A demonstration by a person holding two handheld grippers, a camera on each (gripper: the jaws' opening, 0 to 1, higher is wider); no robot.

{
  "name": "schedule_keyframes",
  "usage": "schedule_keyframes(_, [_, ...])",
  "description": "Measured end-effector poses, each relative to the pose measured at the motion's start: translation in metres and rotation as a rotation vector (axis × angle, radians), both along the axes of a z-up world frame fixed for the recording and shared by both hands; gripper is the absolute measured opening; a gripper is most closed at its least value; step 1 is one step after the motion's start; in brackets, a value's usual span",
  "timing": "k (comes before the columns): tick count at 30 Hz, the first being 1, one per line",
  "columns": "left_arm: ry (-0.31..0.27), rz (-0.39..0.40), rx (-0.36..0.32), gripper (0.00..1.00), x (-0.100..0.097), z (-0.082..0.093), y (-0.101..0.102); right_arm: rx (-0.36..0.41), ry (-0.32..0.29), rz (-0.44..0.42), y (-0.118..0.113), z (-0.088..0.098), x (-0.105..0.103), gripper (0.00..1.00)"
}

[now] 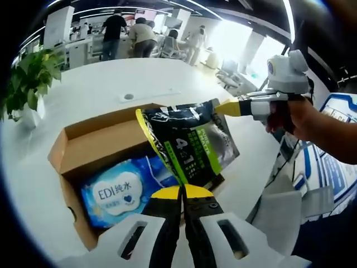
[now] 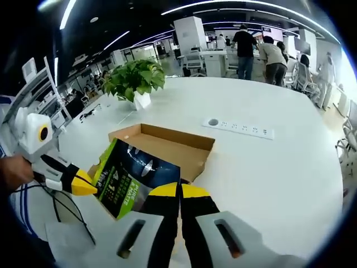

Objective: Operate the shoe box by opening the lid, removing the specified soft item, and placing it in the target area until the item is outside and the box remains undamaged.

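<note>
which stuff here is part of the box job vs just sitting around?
Job:
- shoe box, lid open
- black-green pouch, held above the box by both grippers
- left gripper, right gripper

Lying about:
- blue wipes pack, inside the box
- potted plant
- power strip
- white table

Left gripper (image 1: 183, 192): two black jaws with yellow tips, rising from white moulded housings, each with a dark slot; its side profile in the right gripper view shows a white body, yellow-tipped black jaws, a thin black cable (image 2: 61, 209) trailing beneath; person's sleeve (image 2: 6, 103) blue and white. Right gripper (image 2: 179, 191): matching black jaws, yellow tips, white slotted housings; seen side-on in the left gripper view, white body with yellow jaw end, gripped by a hand (image 1: 290, 114).
</note>
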State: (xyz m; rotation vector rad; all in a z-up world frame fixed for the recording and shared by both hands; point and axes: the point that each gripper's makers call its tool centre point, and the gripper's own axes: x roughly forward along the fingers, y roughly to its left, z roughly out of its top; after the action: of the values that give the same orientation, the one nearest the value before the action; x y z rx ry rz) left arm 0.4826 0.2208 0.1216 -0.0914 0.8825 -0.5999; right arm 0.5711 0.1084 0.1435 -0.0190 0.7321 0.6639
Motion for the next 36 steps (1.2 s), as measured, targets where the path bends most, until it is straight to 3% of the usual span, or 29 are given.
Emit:
schedule_keyframes(13, [-0.001,-0.062,-0.004,0.0,0.012,0.0,-0.052,-0.017,-0.008,-0.049,-0.051,0.001,0.007,0.0])
schedule_keyframes(36, [0.032,-0.119,0.01,0.0,0.035,-0.016,-0.141,-0.025,0.012,-0.091,-0.141,-0.017,0.033,0.0])
